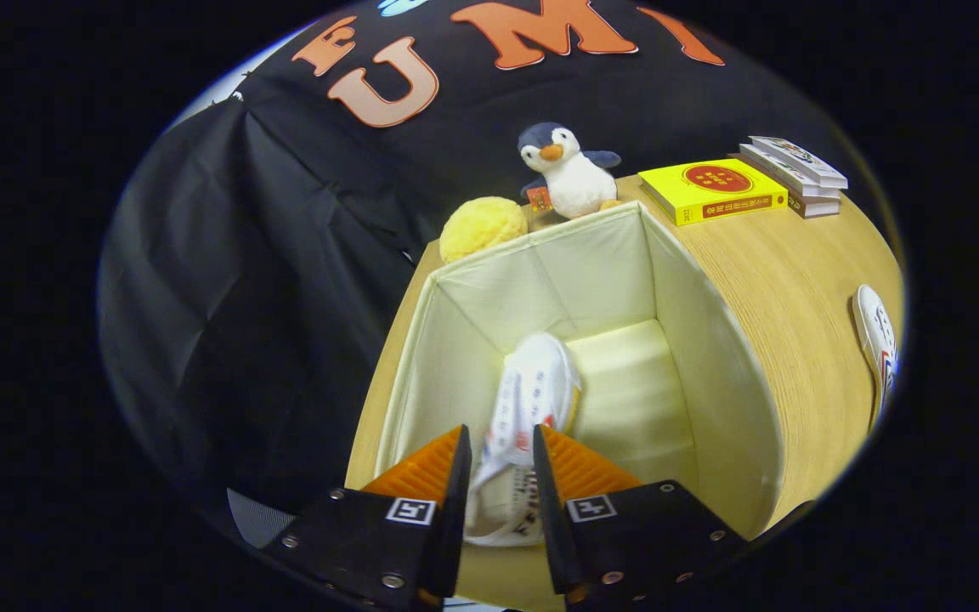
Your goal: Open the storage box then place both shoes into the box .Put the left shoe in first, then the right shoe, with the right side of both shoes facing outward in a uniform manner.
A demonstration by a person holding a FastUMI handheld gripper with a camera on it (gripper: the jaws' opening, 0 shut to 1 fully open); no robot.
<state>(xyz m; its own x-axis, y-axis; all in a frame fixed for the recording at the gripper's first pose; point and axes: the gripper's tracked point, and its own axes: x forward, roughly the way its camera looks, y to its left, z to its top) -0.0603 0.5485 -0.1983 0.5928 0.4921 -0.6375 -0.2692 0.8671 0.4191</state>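
Fingers of the hand-held gripper [498, 476] sit nearest, clenched from both sides on a white low-top canvas shoe with red and blue lettering [528, 408], which hangs between them over the open mouth of the cream fabric storage box [710, 374]. The shoe's long axis runs straight ahead from the fingers, its far end reaching down toward the pale box floor and lying nearer the left wall than the right; whether it touches the floor I cannot tell. Judged from this, the first shoe is mid-placement, and the coming move depends on lowering it along that axis before letting go, then checking which side faces outward. Off to the right, well apart from the box, a second white shoe [876, 340] lies on the light wooden table [795, 280]. Beyond the box's far rim stand a yellow fuzzy ball [483, 226] and a plush penguin [570, 174], with a yellow book [710, 191] and a small stack of books [795, 174] further right.
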